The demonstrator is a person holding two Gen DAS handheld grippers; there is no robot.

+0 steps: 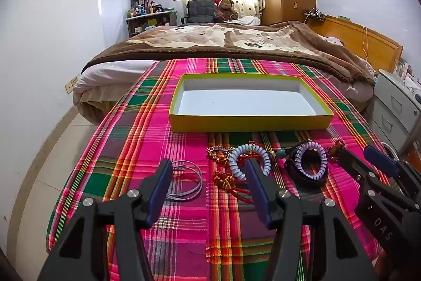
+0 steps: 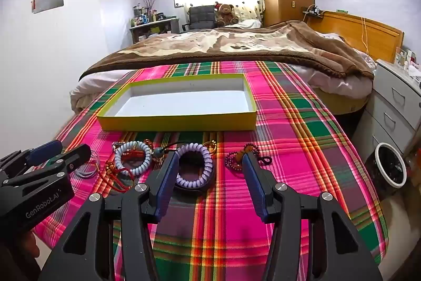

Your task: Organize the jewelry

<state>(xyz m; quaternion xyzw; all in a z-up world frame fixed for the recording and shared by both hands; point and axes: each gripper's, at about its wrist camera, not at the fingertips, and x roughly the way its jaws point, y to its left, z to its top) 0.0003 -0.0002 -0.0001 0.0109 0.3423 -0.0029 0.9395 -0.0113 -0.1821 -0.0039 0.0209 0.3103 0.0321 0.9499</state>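
- Two tools hover over the plaid-clothed surface (image 1: 126,123), both spread wide with nothing between their blue pads: the left tool (image 1: 209,175) and the right tool (image 2: 210,170).
- Only the left view clearly shows the thin grey bangles (image 1: 186,183) lying flat between the left tool's fingers; in the right view they are mostly hidden behind the left tool.
- Only the right view shows the dark red bead string (image 2: 236,162) in full, plus a white-rimmed bin (image 2: 389,167) on the floor.
- Jewelry lies in a row just in front of the shallow yellow cardboard box (image 1: 250,123), whose white inside holds nothing.
- A pale blue spiral coil bracelet (image 1: 250,157) overlaps red knotted cords (image 1: 229,183).
- A lilac spiral coil (image 2: 194,165) rests on a black band (image 1: 305,175).
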